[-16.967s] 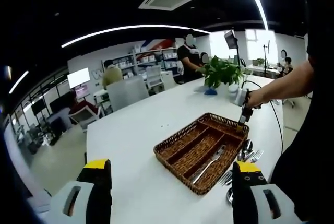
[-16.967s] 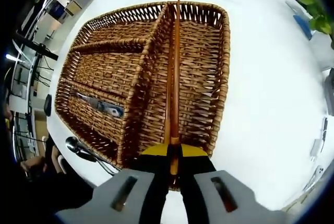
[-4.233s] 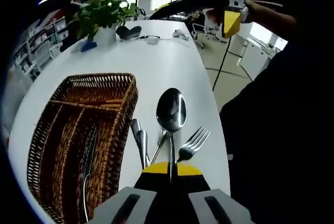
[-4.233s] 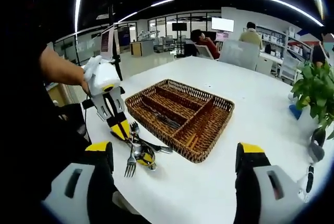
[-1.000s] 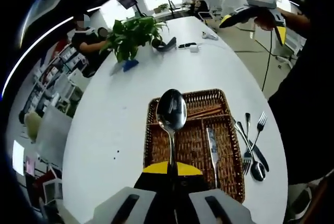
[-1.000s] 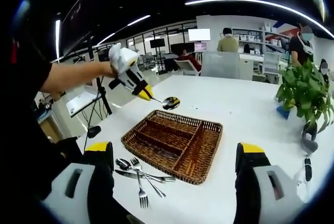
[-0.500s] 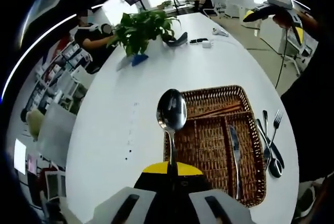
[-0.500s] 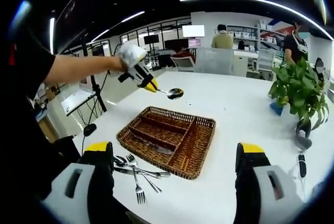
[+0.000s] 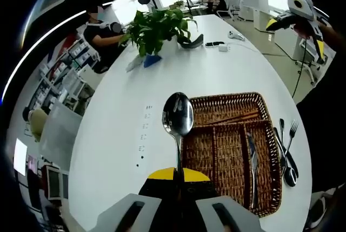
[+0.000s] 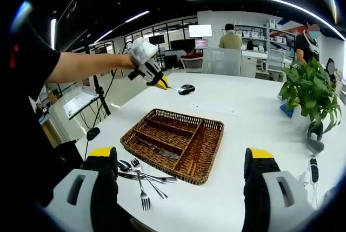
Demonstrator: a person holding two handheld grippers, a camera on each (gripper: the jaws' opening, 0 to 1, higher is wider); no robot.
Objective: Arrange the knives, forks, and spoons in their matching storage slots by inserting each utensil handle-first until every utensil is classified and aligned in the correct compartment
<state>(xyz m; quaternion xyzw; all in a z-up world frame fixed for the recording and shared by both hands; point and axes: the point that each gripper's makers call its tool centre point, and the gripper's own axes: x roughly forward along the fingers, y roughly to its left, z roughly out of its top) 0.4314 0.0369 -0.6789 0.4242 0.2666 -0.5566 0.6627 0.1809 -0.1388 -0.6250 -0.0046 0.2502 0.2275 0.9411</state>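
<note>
White tabletop [image 10: 259, 134] carries the wicker tray [image 10: 174, 143] at centre frame. Left gripper [image 9: 177, 175] clamps 1 spoon [image 9: 178, 117] by its handle, bowl forward, probably to carry it to a slot; right gripper [image 10: 181, 159] hangs with jaws spread, grasping nothing.

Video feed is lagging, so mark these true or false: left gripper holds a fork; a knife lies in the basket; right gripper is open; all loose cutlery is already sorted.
1. The left gripper holds a fork. False: it is shut on a spoon.
2. A knife lies in the basket. True.
3. The right gripper is open. True.
4. All loose cutlery is sorted. False: a fork and other pieces lie on the table beside the basket.
</note>
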